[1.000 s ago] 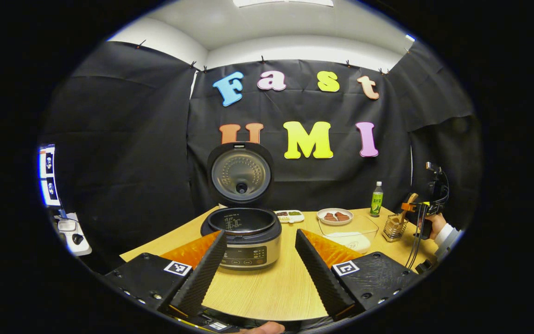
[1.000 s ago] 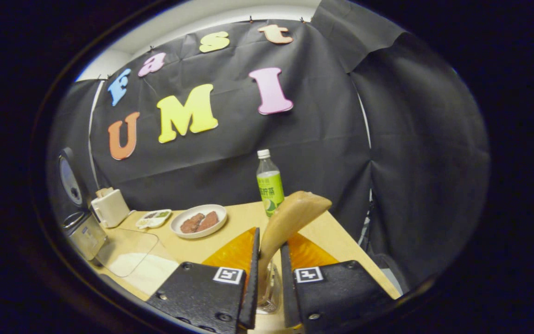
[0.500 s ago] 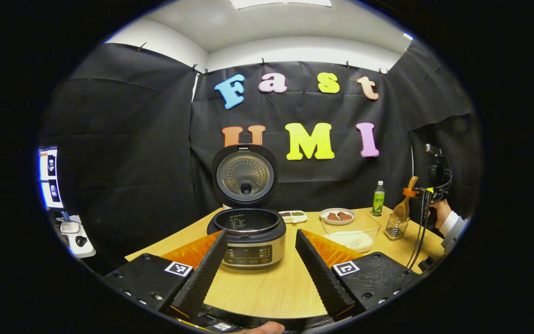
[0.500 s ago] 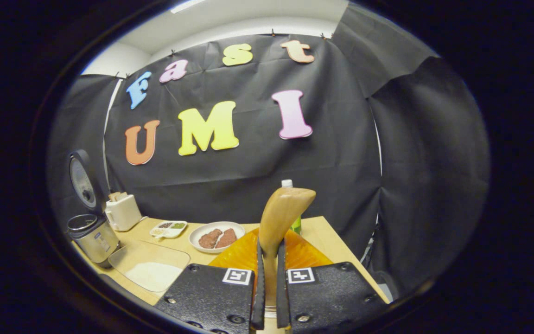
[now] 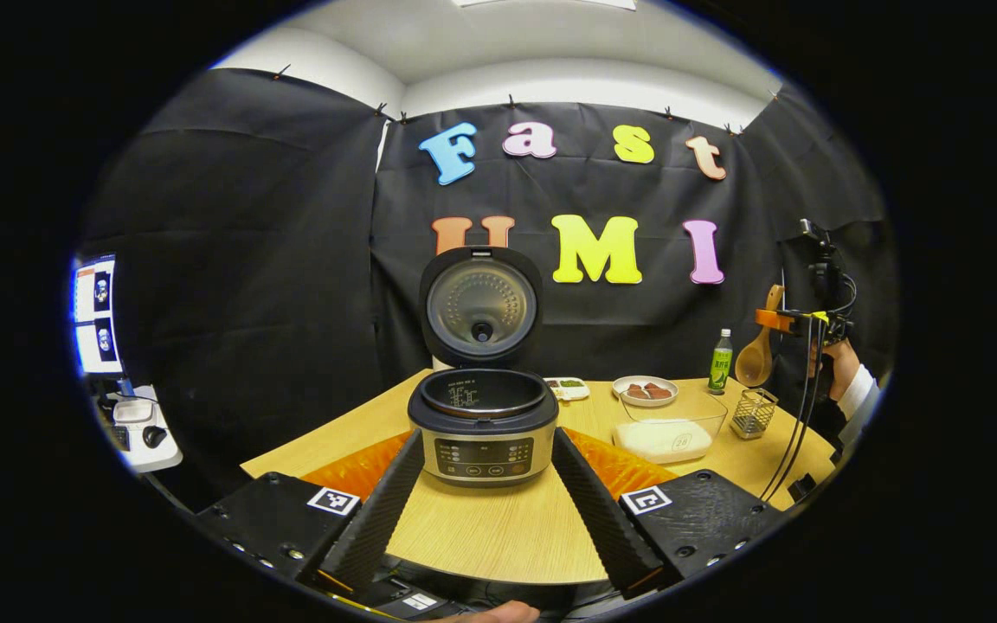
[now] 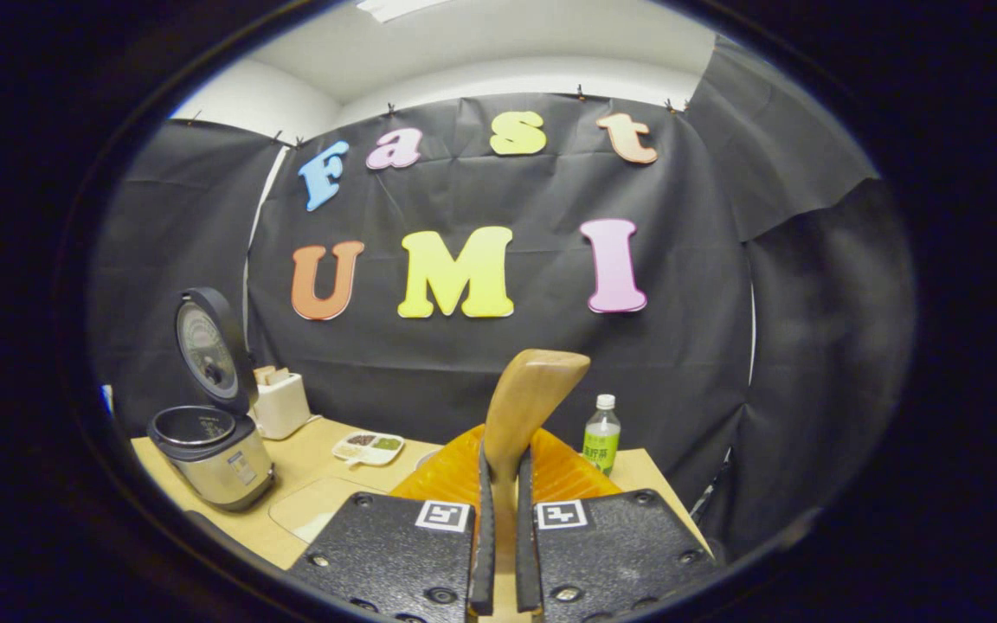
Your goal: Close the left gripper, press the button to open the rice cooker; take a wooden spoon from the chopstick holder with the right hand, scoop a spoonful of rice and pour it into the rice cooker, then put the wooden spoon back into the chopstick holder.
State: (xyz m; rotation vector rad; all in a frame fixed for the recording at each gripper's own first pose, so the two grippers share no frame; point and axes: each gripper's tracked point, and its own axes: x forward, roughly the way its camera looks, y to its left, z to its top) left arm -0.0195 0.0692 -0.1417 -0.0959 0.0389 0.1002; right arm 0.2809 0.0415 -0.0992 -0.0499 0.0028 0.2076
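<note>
Two ribbed black fingers of the left gripper (image 5: pixel 485 484) stand spread wide apart in the left gripper view, holding nothing, with orange panels behind them and the rice cooker (image 5: pixel 483 421) framed in the gap. The cooker is a round, brushed-metal body with a dark control panel; its lid (image 5: pixel 480 305) stands upright, a dimpled metal disc facing forward, and the dark inner pot is exposed. It sits near the front edge of the pale wood-grain table (image 5: pixel 498 536), with bare tabletop before it. To its right lie a clear, rounded-rectangular container of white rice (image 5: pixel 663 437), a white plate (image 5: pixel 646 391) with brown pieces, a small divided dish (image 5: pixel 568 388), a green bottle (image 5: pixel 721 362) and the wire-mesh chopstick holder (image 5: pixel 755 413). Well above the holder, the right gripper (image 5: pixel 797 322) carries the wooden spoon (image 5: pixel 758 356), bowl hanging down, clear of the holder; a hand (image 5: pixel 836 363) in a white cuff grips the tool.

In the right gripper view, the right gripper (image 6: pixel 499 554) is clamped on the smooth, tan spoon (image 6: pixel 523 407), both fingers pressing the handle, the oval bowl rising above them. Left, the open cooker (image 6: pixel 213 459) stands near the table's corner, a white boxy appliance (image 6: pixel 280 402) behind it, the divided dish (image 6: pixel 368 447) and bottle (image 6: pixel 601 433) further right.
</note>
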